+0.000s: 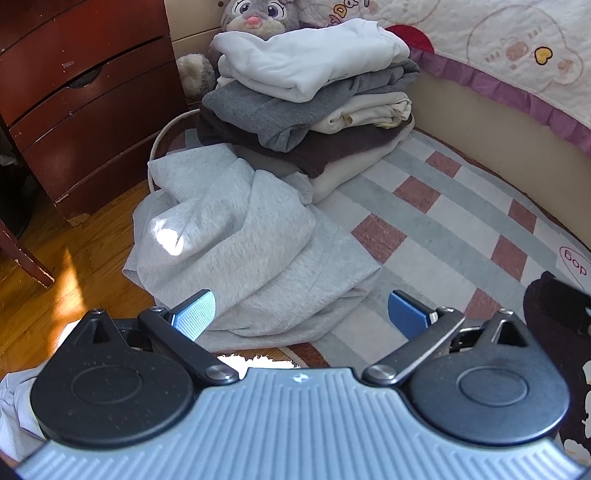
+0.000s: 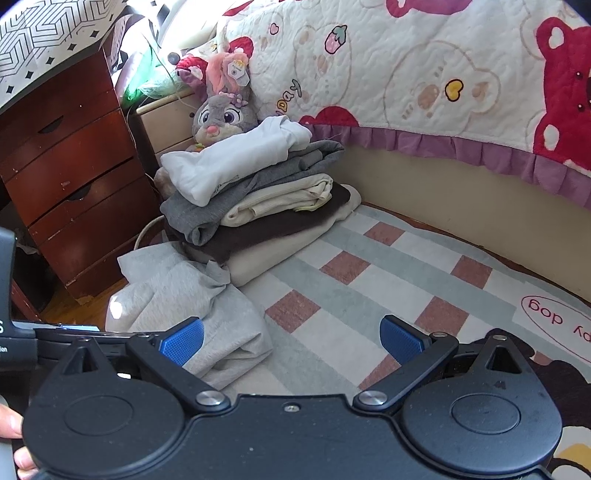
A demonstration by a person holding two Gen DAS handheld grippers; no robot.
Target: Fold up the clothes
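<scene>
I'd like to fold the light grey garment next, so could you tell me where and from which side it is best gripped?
The grey garment lies crumpled beside the stack, partly off the rug. I would probably take its near hem, which lies flat and free toward both open grippers, left and right. Come from the near side, low; the far end bunches against the stack.

Stack of folded clothes (image 1: 306,103) sits on rug (image 1: 436,229), at its far left corner, against the bed base (image 1: 480,110). Plush rabbit (image 1: 258,13) behind the stack. Loose sweatshirt (image 1: 236,251) lies crumpled just in front of the stack, touching it, partly over the rug's left edge. Drawer chest (image 1: 81,96) left of both, on wood floor (image 1: 74,295). Quilt (image 2: 424,74) hangs over the bed base, right of the stack.
</scene>
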